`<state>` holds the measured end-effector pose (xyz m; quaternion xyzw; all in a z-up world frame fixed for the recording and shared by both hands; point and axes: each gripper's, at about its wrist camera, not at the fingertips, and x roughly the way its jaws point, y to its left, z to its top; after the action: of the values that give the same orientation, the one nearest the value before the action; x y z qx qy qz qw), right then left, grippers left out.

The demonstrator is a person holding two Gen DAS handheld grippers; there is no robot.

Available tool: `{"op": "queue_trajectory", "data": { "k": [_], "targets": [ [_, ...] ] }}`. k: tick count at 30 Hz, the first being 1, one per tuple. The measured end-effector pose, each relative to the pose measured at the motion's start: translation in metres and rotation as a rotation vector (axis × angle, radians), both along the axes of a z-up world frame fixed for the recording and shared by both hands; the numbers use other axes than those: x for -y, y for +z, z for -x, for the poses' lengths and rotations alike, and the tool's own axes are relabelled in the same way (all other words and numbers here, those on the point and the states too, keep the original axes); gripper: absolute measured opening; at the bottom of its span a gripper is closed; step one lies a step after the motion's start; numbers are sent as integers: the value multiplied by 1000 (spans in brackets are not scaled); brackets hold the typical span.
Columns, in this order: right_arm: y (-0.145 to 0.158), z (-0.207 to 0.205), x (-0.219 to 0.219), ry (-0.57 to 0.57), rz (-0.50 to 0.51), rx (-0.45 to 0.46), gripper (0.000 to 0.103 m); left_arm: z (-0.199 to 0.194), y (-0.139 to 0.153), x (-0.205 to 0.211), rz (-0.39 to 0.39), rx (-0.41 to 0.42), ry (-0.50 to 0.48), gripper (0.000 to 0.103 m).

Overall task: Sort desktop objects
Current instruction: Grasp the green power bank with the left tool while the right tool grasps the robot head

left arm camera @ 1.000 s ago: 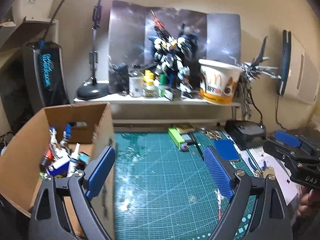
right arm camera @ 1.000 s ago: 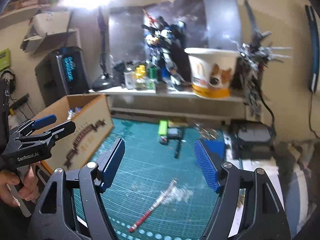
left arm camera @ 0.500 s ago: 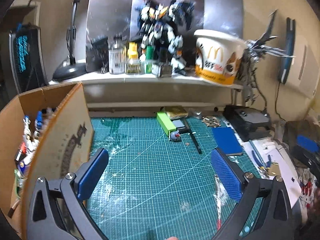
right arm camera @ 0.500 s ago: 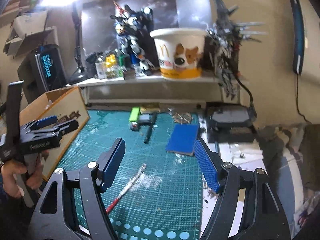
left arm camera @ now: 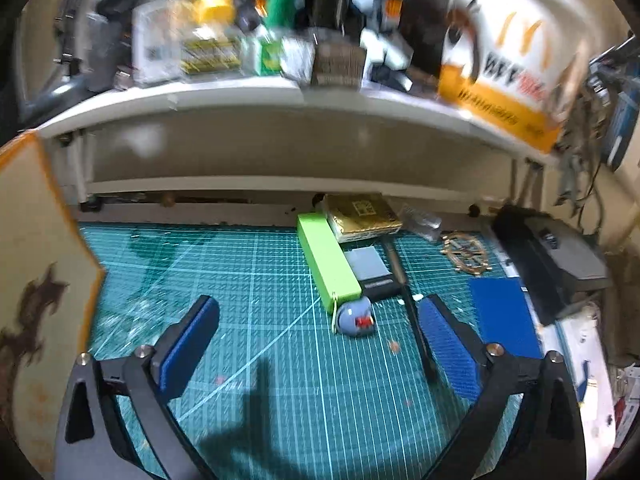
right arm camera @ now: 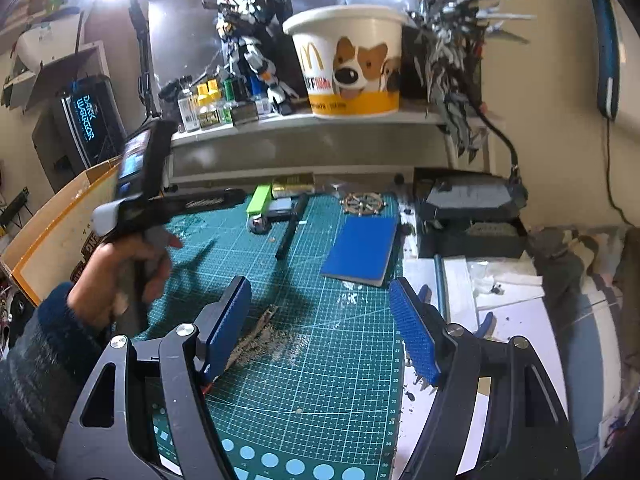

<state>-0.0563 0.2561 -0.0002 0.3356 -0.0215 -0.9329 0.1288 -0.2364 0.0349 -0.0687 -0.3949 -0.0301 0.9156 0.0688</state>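
Note:
My left gripper (left arm camera: 316, 344) is open and empty above the green cutting mat (left arm camera: 240, 280). Just ahead of it lie a lime green box (left arm camera: 326, 266), a small grey-blue ball-shaped toy (left arm camera: 356, 316) and a black pen (left arm camera: 412, 316). My right gripper (right arm camera: 320, 320) is open and empty over the mat's near right part. A blue notebook (right arm camera: 360, 250) lies ahead of it, and a thin tool amid dust (right arm camera: 256, 332) lies by its left finger. In the right wrist view the left gripper's body (right arm camera: 140, 184) is held in a hand over the mat's left side.
A cardboard box (left arm camera: 36, 280) stands at the mat's left edge. A white shelf (left arm camera: 240, 96) with bottles, a model robot (right arm camera: 248, 48) and a paper bucket (right arm camera: 348, 60) overhangs the back. A gold packet (left arm camera: 360, 212), a brass wheel (left arm camera: 466, 252) and a black device (left arm camera: 552, 256) lie at the back right.
My left gripper has moved forward and down toward the lime green box and the ball toy. My right gripper has shifted slightly forward. Both stay open.

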Motion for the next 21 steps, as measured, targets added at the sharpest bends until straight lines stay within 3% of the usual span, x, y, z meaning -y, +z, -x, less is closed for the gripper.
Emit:
{"op": "queue_trajectory", "data": {
  "k": [4, 6, 10, 12, 21],
  "targets": [
    [-12, 8, -8, -1, 14, 26, 69, 26, -16, -13, 53, 49, -19, 85],
    [-18, 11, -11, -2, 21, 39, 69, 36, -26, -17, 76, 88, -17, 67],
    [-29, 19, -19, -3, 35, 65, 69, 43, -31, -13, 14, 116, -21, 53],
    [-34, 22, -19, -1, 31, 76, 69, 41, -28, -10, -7, 122, -23, 29],
    [-41, 30, -7, 29, 25, 99, 69, 9, -24, 18, -34, 144, -10, 24]
  ]
}}
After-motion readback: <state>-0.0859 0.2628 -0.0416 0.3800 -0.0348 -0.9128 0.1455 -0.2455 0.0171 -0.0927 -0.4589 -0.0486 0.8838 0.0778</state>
